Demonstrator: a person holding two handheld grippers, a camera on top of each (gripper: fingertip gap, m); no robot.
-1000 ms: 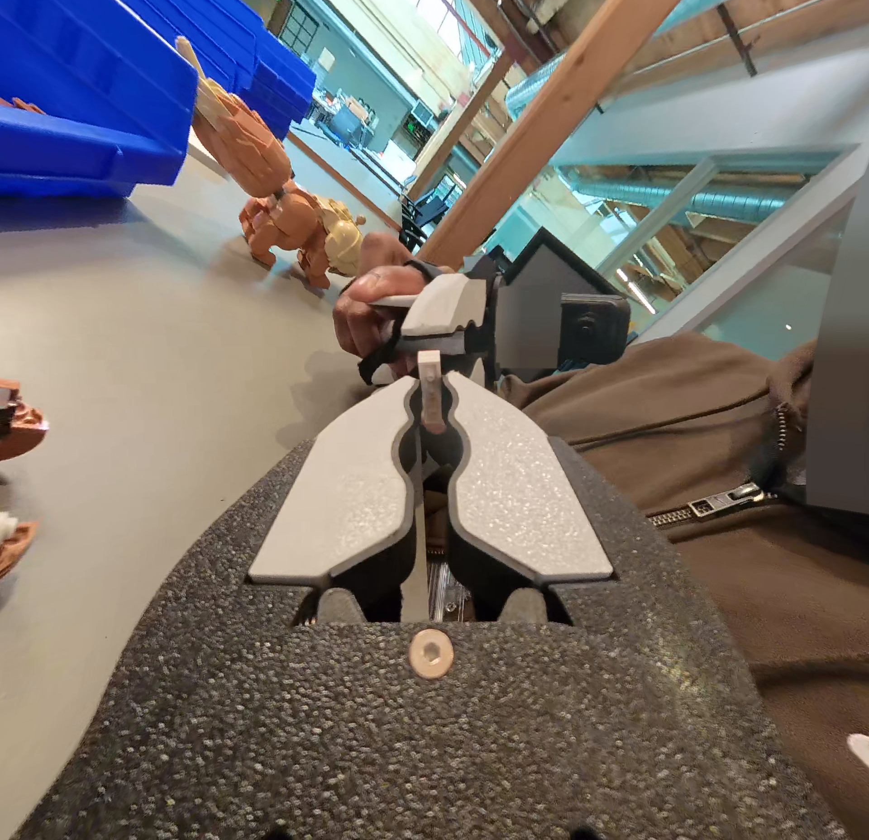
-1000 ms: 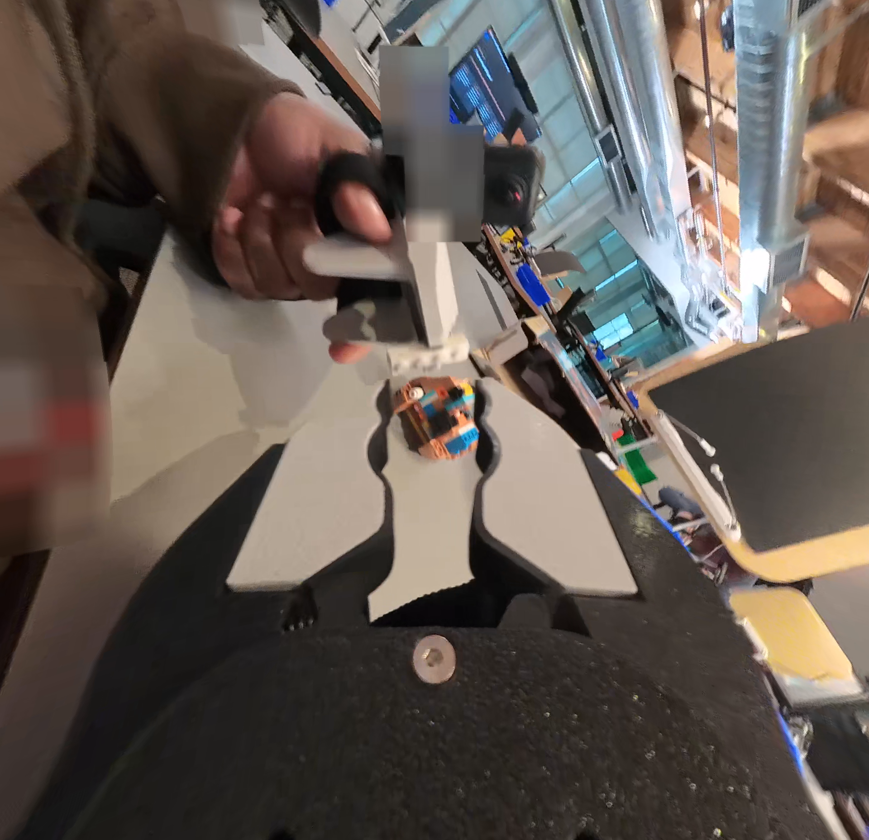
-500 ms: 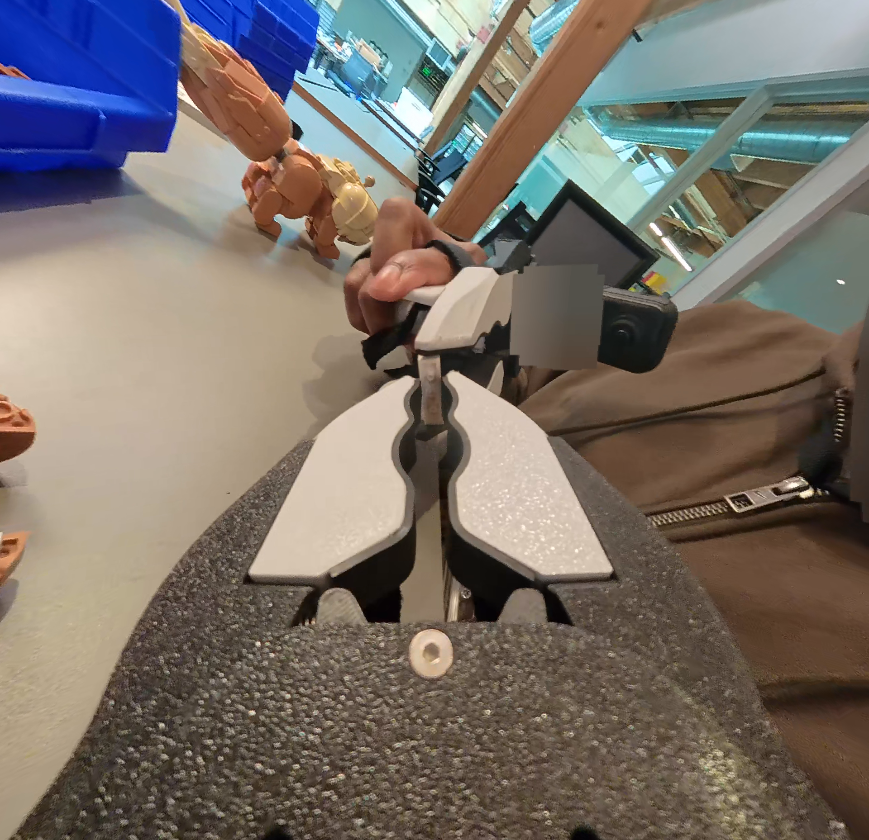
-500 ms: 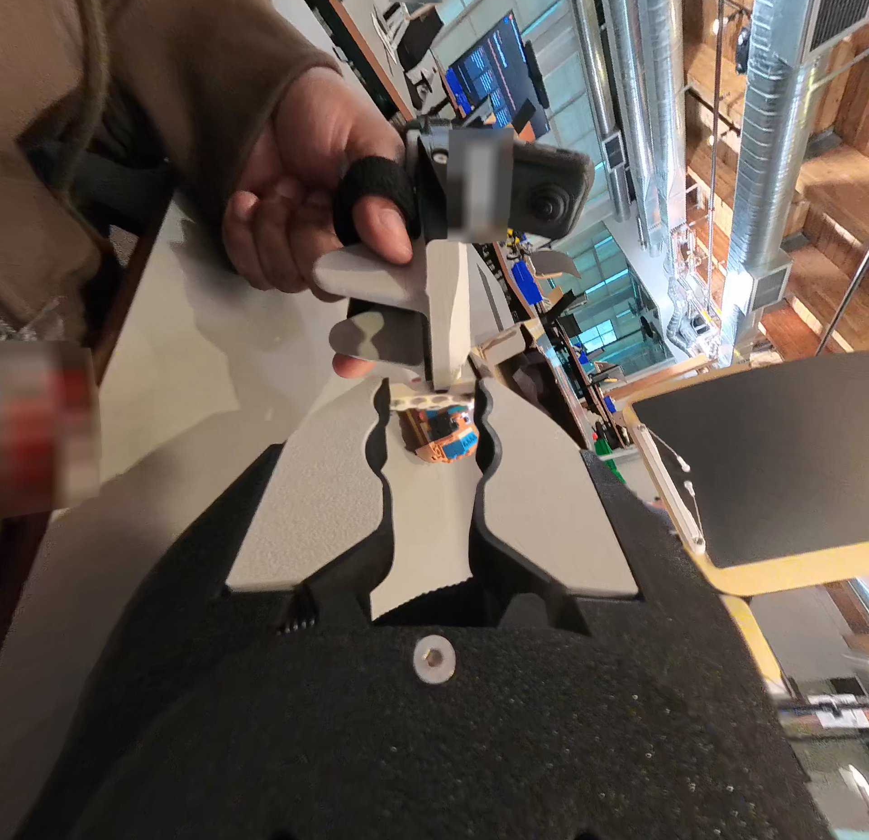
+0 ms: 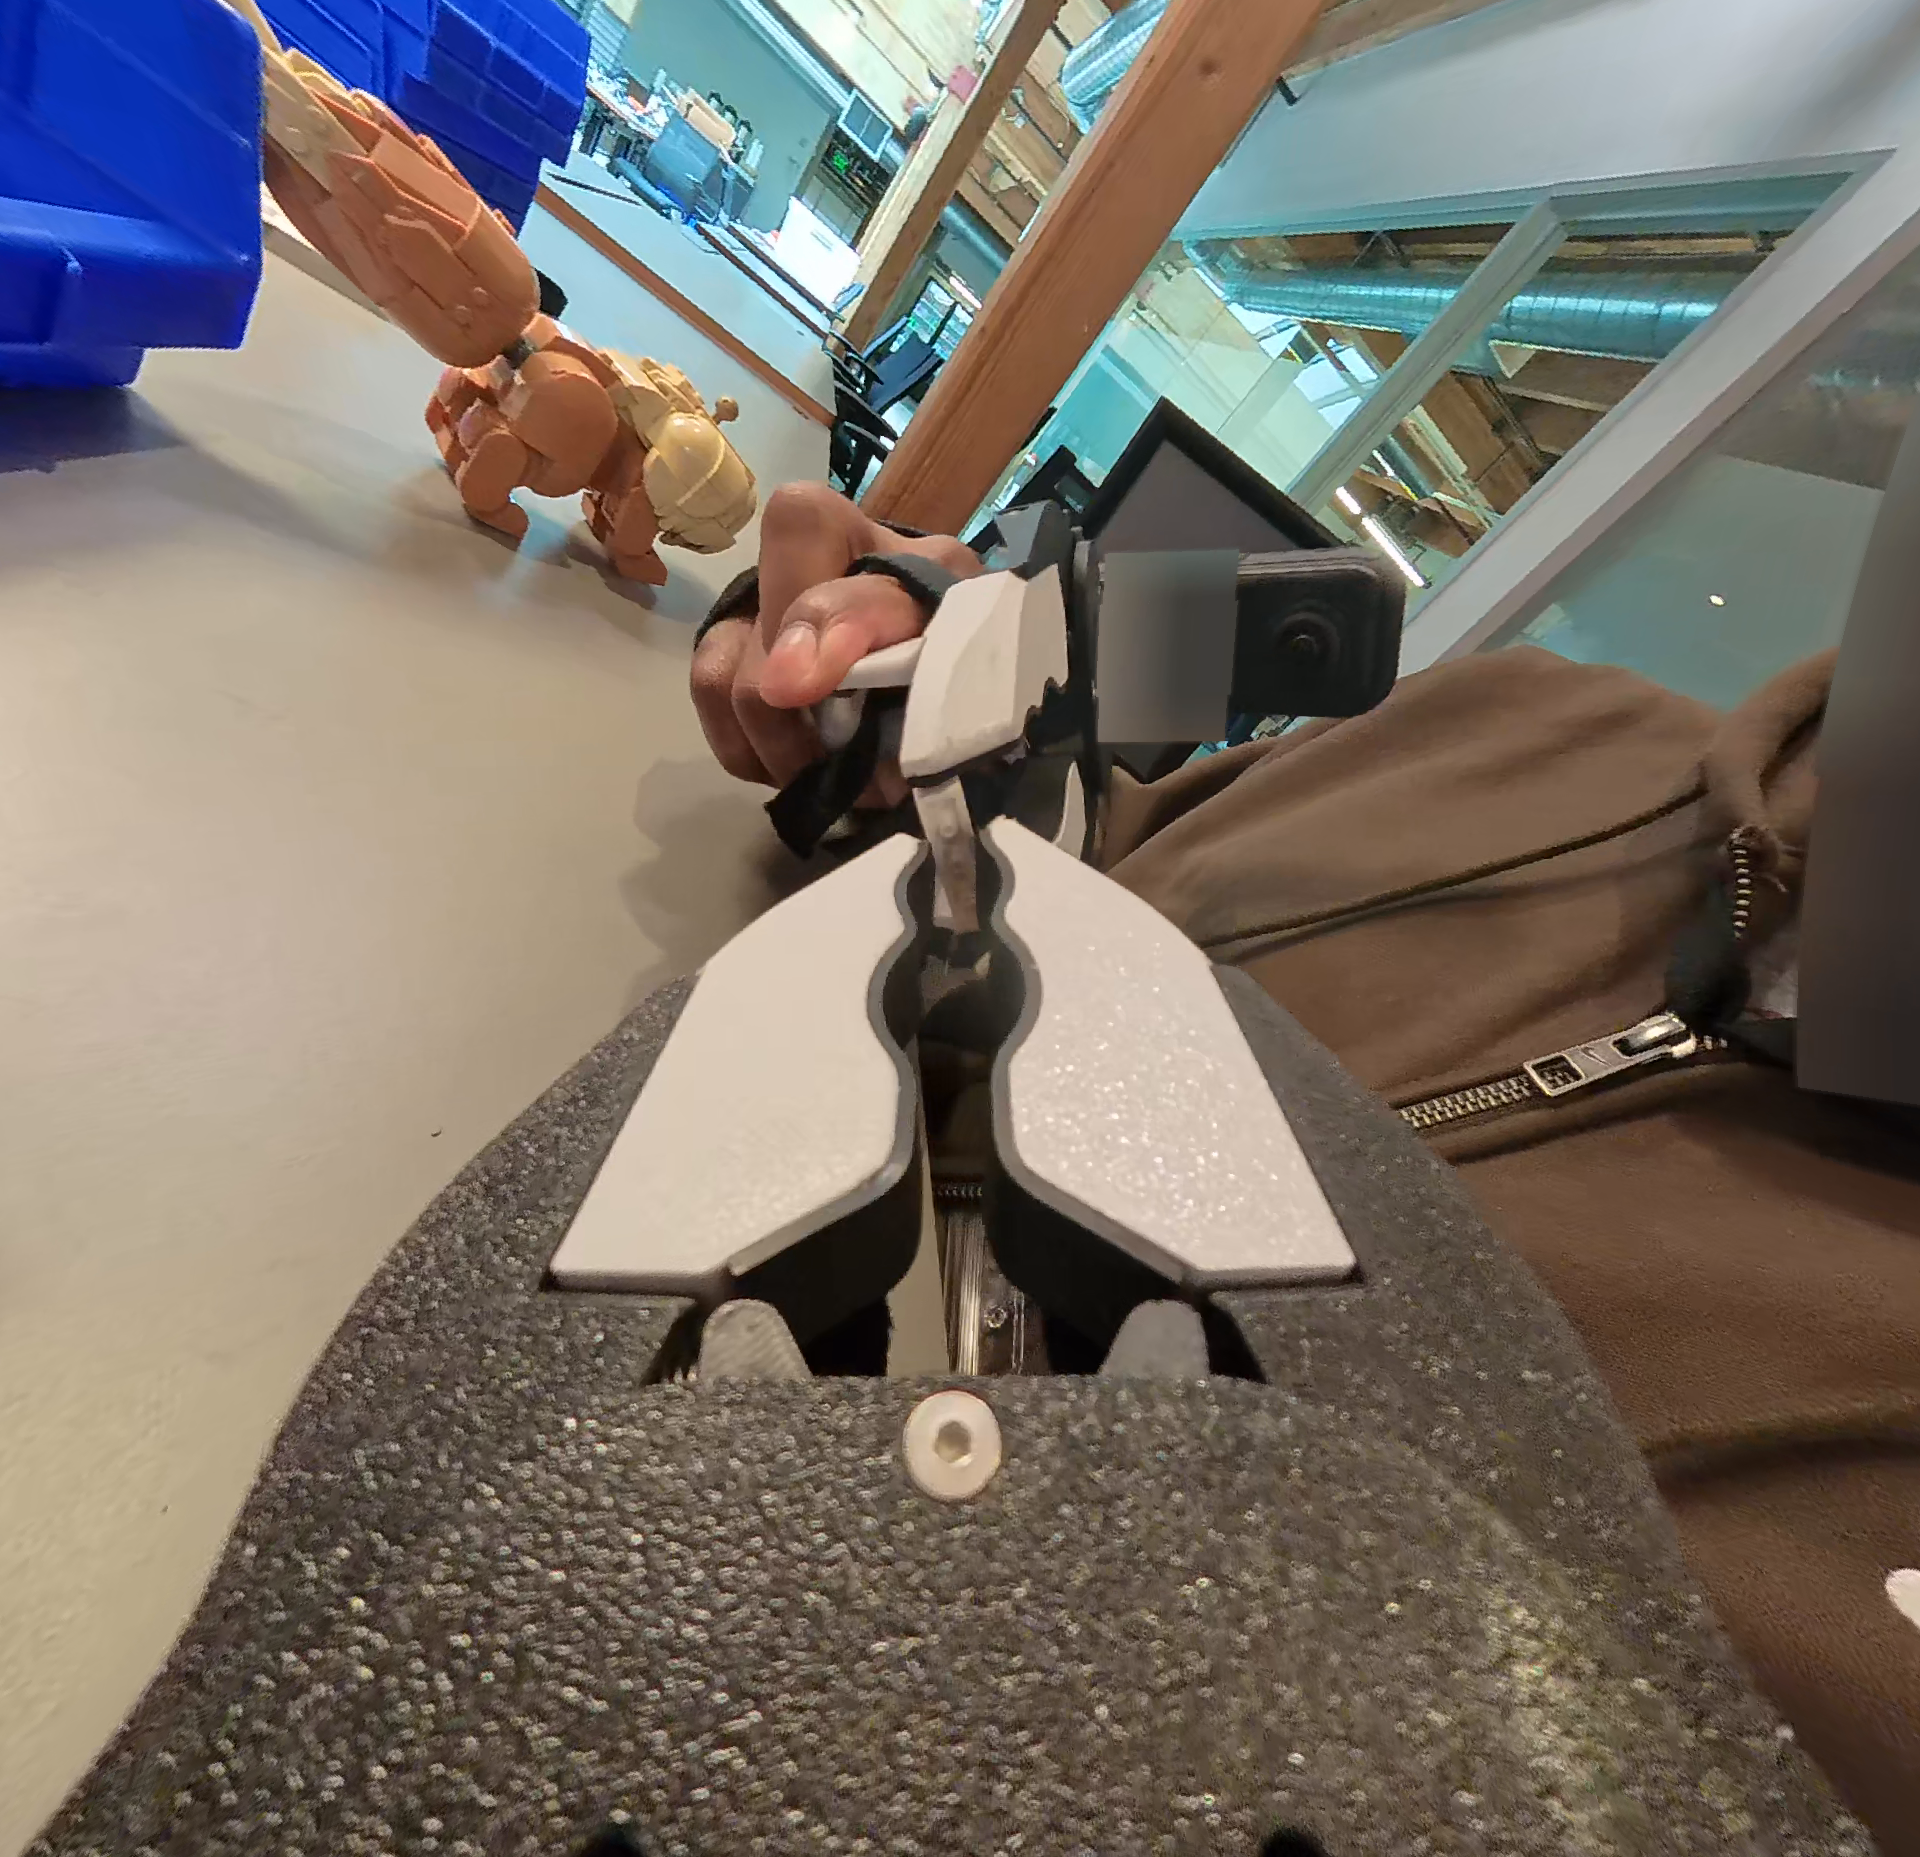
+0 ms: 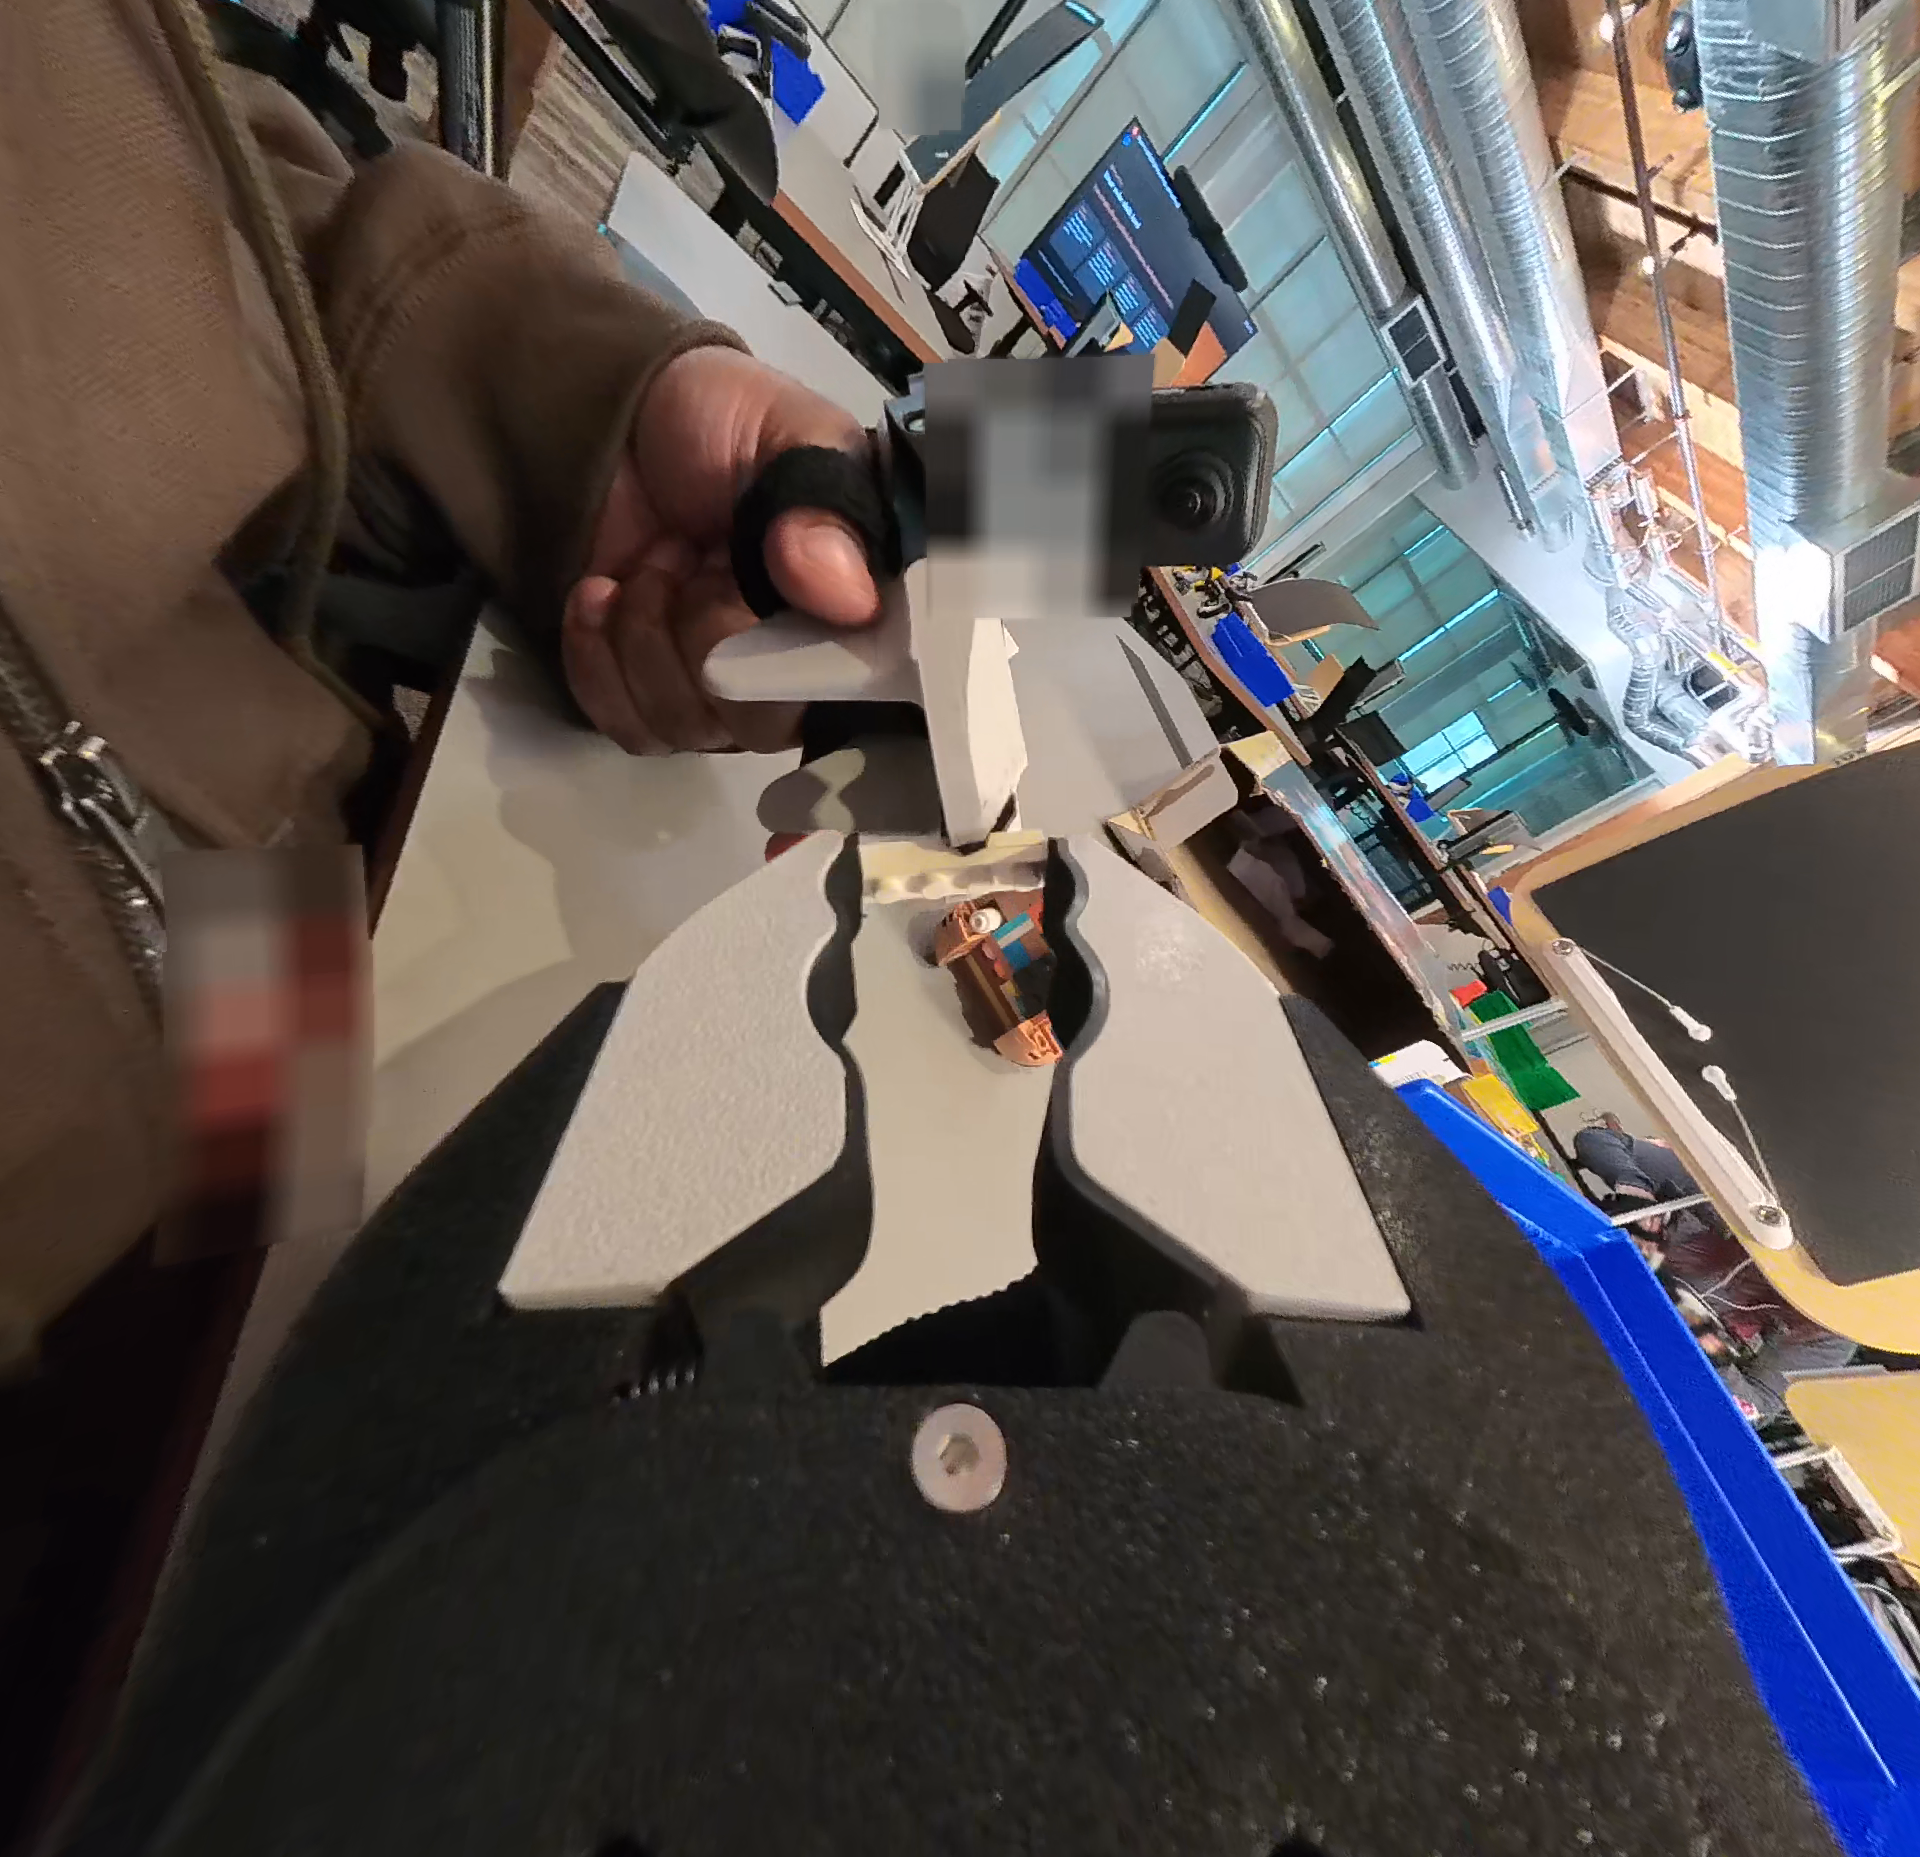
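left hand-held gripper [image 5: 954, 877]: nearly closed, pale flat brick piece [image 5: 952, 851] pinched at tips
right hand-held gripper [image 6: 956, 867]: part open, same piece [image 6: 951, 877] spanned between tips
brown brick model [image 6: 1003, 986]: on worktop [image 6: 499, 851] beyond right gripper
brick dog figure [image 5: 592, 457]: far left of left gripper, beside blue bins [image 5: 114, 197]

Timber-beamed workshop [image 5: 1091, 218], silver ducts [image 6: 1787, 249]

desk [image 5: 260, 872]: smooth matt grey
bins [image 5: 104, 197]: glossy blue plastic
brick dog [image 5: 582, 457]: smooth plastic
sleeve [image 6: 416, 353]: brown cloth
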